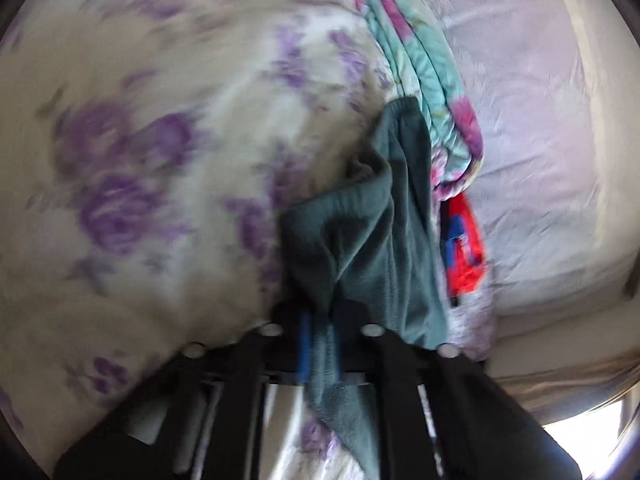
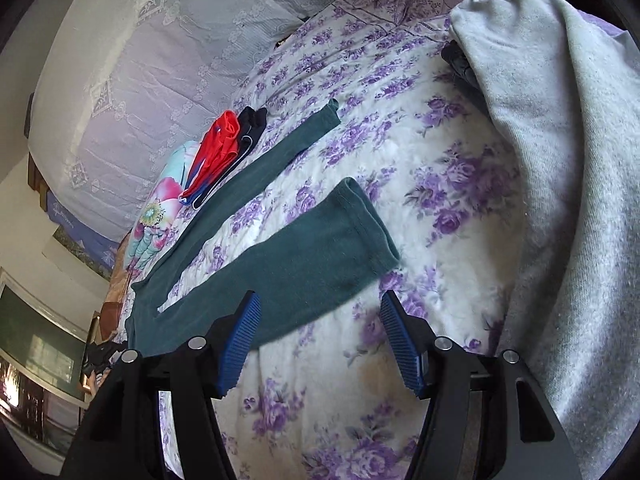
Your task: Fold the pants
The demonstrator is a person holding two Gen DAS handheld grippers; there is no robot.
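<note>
Dark green pants (image 2: 304, 256) lie on a white bedspread with purple flowers (image 2: 440, 152), both legs spread apart and pointing away. In the right wrist view my right gripper (image 2: 320, 340) is open and empty, its blue pads just above the nearer leg's thigh part. In the left wrist view, which is blurred, my left gripper (image 1: 320, 344) is shut on a bunched fold of the green pants (image 1: 360, 240), which hang up and over its fingers.
A red and blue garment (image 2: 216, 152) and a dark one (image 2: 252, 124) lie beside the far leg, on a turquoise floral cloth (image 2: 160, 216). A grey sweatshirt (image 2: 560, 160) lies at the right. Pale pillows (image 2: 160, 60) are at the back.
</note>
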